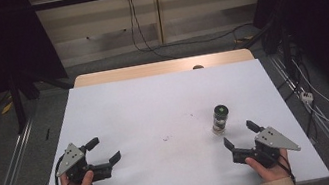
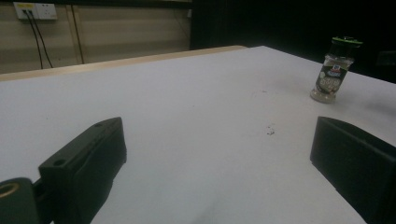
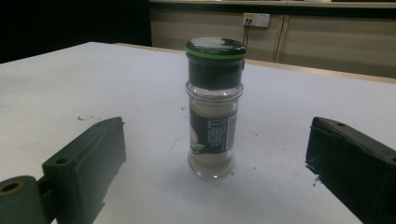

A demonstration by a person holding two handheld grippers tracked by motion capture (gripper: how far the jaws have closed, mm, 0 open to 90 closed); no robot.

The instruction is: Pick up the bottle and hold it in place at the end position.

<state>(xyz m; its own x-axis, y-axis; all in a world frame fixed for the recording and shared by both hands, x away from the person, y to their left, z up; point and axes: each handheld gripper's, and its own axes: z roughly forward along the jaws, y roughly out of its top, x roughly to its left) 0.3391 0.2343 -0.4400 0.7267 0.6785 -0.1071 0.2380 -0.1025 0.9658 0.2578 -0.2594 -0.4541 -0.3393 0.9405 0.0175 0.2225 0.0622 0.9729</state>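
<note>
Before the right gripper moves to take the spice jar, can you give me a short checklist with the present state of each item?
1. Right gripper open, nothing between its jaws: ok.
2. Spice jar standing upright on the table: ok.
3. Jar lined up between the right gripper's jaws in the right gripper view: ok.
4. Jar's cap in place: ok; how tightly it is closed: cannot tell.
5. Left gripper open and well apart from the jar: ok.
6. Path from right gripper to jar free of other things: ok.
</note>
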